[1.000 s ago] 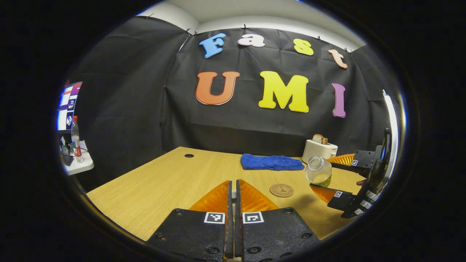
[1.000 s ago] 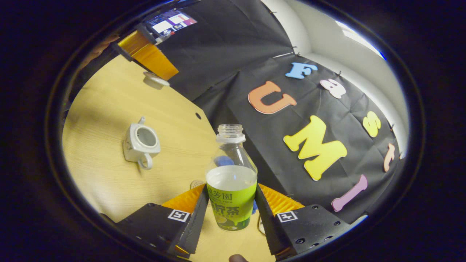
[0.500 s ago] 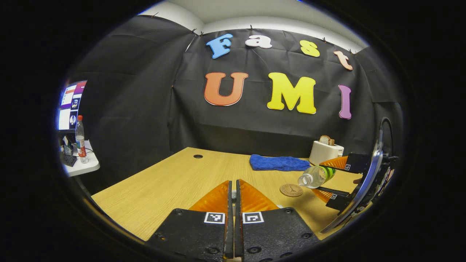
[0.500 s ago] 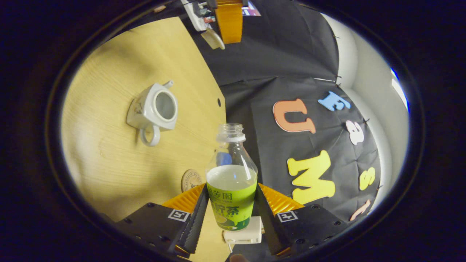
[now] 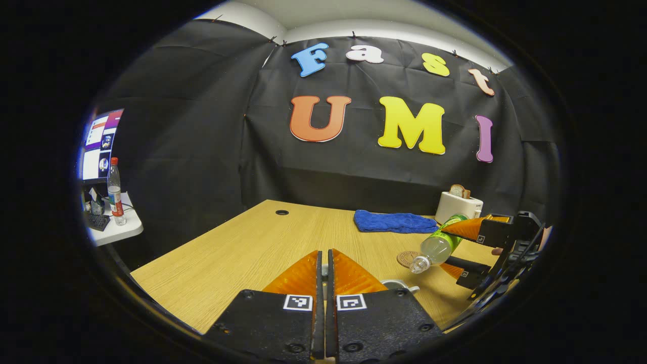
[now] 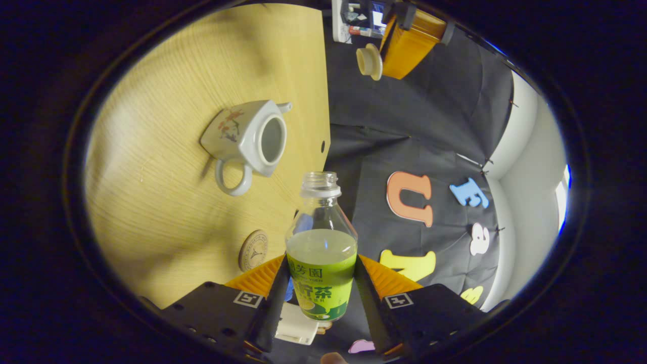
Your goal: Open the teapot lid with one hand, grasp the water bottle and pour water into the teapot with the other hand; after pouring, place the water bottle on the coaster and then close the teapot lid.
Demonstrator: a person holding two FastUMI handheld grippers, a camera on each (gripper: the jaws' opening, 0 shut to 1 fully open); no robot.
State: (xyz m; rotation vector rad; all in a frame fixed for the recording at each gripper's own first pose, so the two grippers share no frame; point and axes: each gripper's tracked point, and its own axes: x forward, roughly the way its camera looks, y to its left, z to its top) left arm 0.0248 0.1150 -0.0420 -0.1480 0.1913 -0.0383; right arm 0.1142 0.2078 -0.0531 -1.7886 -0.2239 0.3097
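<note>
My right gripper (image 6: 321,260) is shut on the green-labelled water bottle (image 6: 321,263), which has no cap and is partly full. In the left gripper view that bottle (image 5: 437,243) tilts mouth-down to the left, held by the right gripper (image 5: 444,247) just above the teapot's rim (image 5: 399,285). The white teapot (image 6: 252,139) stands open on the wooden table (image 6: 167,151). No stream of water shows. My left gripper (image 6: 384,58) holds the teapot lid (image 6: 370,61) up in the air. In its own view the left gripper (image 5: 324,255) is shut. A round coaster (image 6: 252,250) lies near the bottle.
A blue towel (image 5: 391,222) and a white toaster (image 5: 458,206) with bread sit at the table's back right. The coaster (image 5: 407,259) lies in front of the towel. A side shelf (image 5: 113,230) with a bottle and a screen is at far left.
The right gripper has rolled the bottle further over, its mouth now pointing down beside the teapot. The left gripper with the lid has barely moved.
</note>
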